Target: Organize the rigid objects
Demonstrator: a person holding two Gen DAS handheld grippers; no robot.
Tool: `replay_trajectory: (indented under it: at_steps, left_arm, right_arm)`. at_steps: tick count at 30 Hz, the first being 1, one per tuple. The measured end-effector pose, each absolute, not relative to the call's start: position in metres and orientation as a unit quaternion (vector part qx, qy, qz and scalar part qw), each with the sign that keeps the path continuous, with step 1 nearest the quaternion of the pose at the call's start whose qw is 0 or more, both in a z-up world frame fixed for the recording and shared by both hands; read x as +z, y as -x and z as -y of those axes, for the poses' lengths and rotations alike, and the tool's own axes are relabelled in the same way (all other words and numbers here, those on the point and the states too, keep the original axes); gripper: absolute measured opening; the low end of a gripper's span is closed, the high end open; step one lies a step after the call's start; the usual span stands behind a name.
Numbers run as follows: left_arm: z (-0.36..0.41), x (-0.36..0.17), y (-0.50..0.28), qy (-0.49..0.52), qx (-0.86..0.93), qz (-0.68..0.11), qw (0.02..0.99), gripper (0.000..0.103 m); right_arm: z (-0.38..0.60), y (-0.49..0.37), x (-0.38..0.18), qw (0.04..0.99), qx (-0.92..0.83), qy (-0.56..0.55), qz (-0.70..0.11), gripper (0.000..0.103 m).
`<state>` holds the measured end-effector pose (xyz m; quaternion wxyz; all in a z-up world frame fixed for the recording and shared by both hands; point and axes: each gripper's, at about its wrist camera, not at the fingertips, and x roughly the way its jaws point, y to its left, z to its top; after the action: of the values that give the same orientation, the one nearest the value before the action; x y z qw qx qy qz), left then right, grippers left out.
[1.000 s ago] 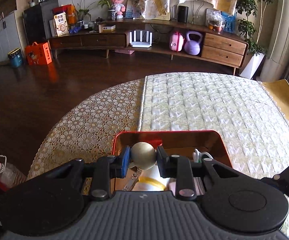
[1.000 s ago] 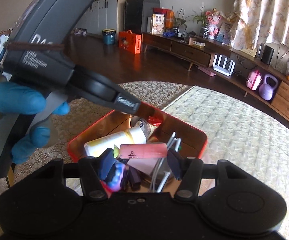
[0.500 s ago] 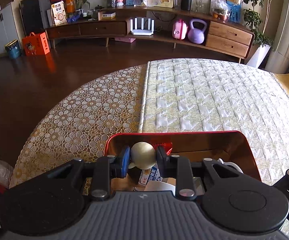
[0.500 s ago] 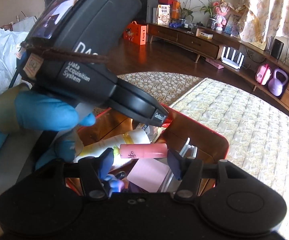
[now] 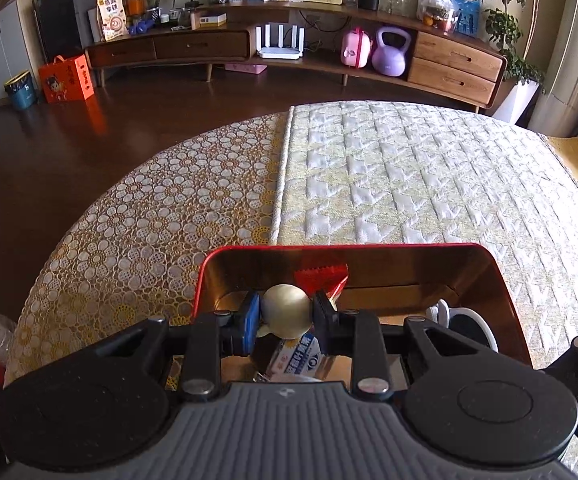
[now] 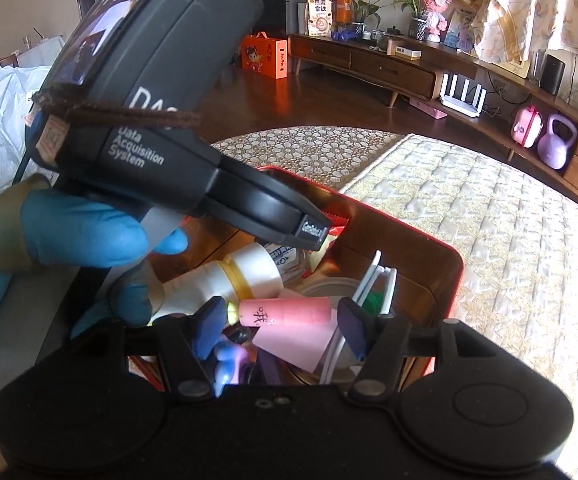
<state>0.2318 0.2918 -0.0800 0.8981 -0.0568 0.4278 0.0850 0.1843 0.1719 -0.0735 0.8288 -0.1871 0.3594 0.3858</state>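
Were the cream ball (image 5: 287,311), pinched by the left gripper (image 5: 285,314), released above the red tin (image 5: 489,276), it could bounce out, while the pink tube (image 6: 285,311) lies loose between the spread right gripper (image 6: 283,320) jaws, just opened.

Round table (image 5: 161,236) under lace and quilted covers, red tray (image 5: 505,304) on top

Red tray (image 5: 485,264) crowded: white bottle (image 6: 249,276), pink tube (image 6: 289,312), white hangers (image 6: 373,276) fill the floor. Left gripper body (image 6: 161,120) blocks the tray's near-left side. Quilted cover (image 5: 429,176) beyond lies open.
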Motion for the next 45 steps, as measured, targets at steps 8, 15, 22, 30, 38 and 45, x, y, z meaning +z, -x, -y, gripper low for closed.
replay_trajectory:
  at_steps: [8,15,22,30,38,45]
  left_arm:
    - [-0.286,-0.069,-0.215,0.059,0.079,-0.423,0.901,0.03]
    - [-0.282,-0.053,-0.19,0.065,0.077,-0.399,0.912,0.065]
    - [-0.275,-0.028,-0.163,0.054,0.073,-0.379,0.921,0.065]
    - [-0.271,-0.01,-0.129,0.055,0.078,-0.36,0.928,0.073]
    - [-0.262,-0.003,-0.091,0.051,0.074,-0.343,0.935,0.08]
    - [-0.253,0.0,-0.061,0.066,0.072,-0.332,0.938,0.084]
  right_arm:
    - [-0.158,-0.173,-0.06,0.836,0.389,0.173,-0.348,0.07]
    - [-0.14,-0.16,-0.044,0.845,0.382,0.163,-0.337,0.073]
    - [-0.115,-0.148,-0.025,0.857,0.378,0.135,-0.323,0.078]
    - [-0.091,-0.134,-0.011,0.866,0.376,0.117,-0.308,0.086]
    - [-0.064,-0.126,-0.003,0.884,0.358,0.077,-0.289,0.102]
    - [-0.05,-0.12,-0.002,0.892,0.348,0.063,-0.281,0.103]
